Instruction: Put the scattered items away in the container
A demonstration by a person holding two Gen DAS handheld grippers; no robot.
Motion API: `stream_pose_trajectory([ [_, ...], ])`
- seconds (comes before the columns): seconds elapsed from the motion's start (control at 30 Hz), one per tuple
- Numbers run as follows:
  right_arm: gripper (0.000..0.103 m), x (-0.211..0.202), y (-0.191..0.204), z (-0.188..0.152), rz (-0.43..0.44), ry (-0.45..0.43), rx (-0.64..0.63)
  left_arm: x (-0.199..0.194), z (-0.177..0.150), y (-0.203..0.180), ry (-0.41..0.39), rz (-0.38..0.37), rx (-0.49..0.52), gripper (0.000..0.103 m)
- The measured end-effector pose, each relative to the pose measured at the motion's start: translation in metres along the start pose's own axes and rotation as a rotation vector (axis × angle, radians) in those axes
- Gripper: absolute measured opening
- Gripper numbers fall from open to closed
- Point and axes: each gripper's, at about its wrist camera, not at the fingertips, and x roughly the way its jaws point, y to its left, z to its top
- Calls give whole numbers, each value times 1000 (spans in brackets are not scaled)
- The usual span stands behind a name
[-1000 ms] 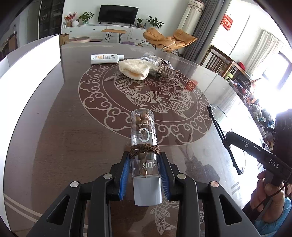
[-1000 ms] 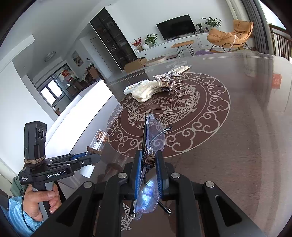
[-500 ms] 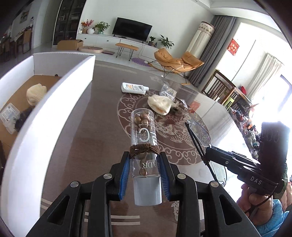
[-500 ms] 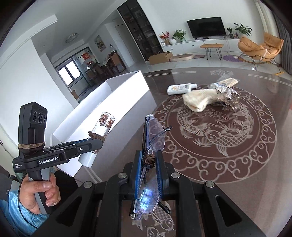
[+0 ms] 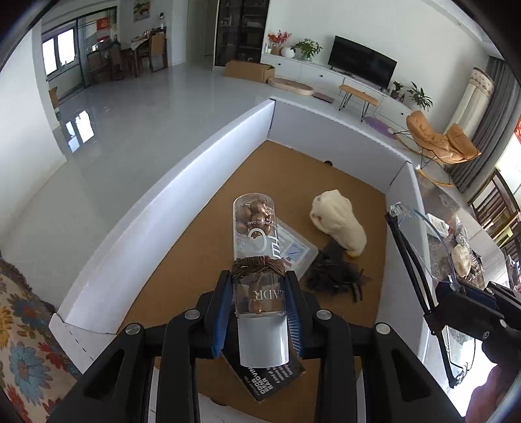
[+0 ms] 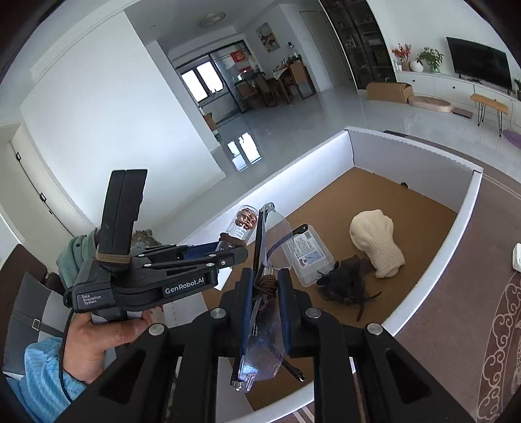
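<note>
Left wrist view: left tongs (image 5: 259, 307) squeeze a hard, slippery bottle (image 5: 257, 250) at its middle, above the white box (image 5: 182, 182). Right tongs (image 6: 265, 312) pinch thin glasses (image 6: 272, 240); they could bend, so hold gently.

White walls (image 6: 97, 97) and a pale, glossy tiled floor (image 5: 136, 130) that mirrors the windows (image 6: 202, 81) — daylight fills the room. Along the far wall runs a low white cabinet (image 5: 325, 73) with a dark television (image 5: 361, 65), potted plants (image 5: 306, 48) and red flowers (image 5: 276, 35) on it. A tan lounge chair (image 5: 439, 143) stands near grey curtains (image 5: 488, 123). A cardboard box (image 5: 249, 70) sits on the floor, beside tall dark shelving (image 5: 242, 29). Further back — a dining table with wooden chairs (image 6: 276, 84).
</note>
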Motion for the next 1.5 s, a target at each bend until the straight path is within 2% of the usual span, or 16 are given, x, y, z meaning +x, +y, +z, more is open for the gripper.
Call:
stream_pose_trajectory([
  [0.07, 17, 18, 8, -4, -41, 41, -54, 10, -5, 8, 33, 16, -21, 31],
  [0.13, 25, 29, 16, -10, -114, 75, -118, 20, -12, 11, 75, 36, -41, 34],
  [0.17, 48, 33, 19, -14, -147, 88, -148, 24, -15, 12, 95, 49, -48, 38],
  [0.2, 68, 35, 20, -17, -164, 93, -171, 28, -18, 13, 108, 60, -52, 54],
  [0.23, 69, 34, 21, -21, -170, 92, -187, 30, -21, 13, 114, 67, -55, 74],
  [0.27, 69, 32, 20, -24, -169, 90, -196, 30, -23, 13, 109, 73, -58, 80],
  [0.4, 69, 11, 16, -32, -165, 37, -188, 19, -25, 11, 68, 92, -69, 81],
  [0.57, 69, -44, -5, -43, -205, -73, -145, -18, -26, -12, -27, 78, -68, 82],
  [0.67, 69, -82, -30, -62, -275, -121, -125, -48, -28, -51, -104, 53, -7, 82],
  [0.77, 69, -120, -70, -96, -381, -143, -110, -78, -36, -103, -181, -2, 75, 83],
  [0.83, 69, -148, -102, -124, -472, -137, -87, -95, -46, -143, -221, -52, 131, 93],
  [0.93, 69, -188, -159, -175, -612, -115, 3, -107, -72, -207, -256, -142, 224, 99],
  [1.07, 69, -244, -236, -240, -768, -94, 261, -87, -119, -293, -219, -274, 348, 99],
  [1.2, 69, -282, -286, -286, -838, -89, 461, -35, -156, -366, -138, -339, 435, 99],
  [1.33, 69, -298, -305, -303, -866, -86, 515, 8, -172, -404, -89, -348, 427, 99],
  [1.5, 69, -284, -305, -312, -877, -63, 514, 41, -177, -419, -48, -343, 399, 99],
])
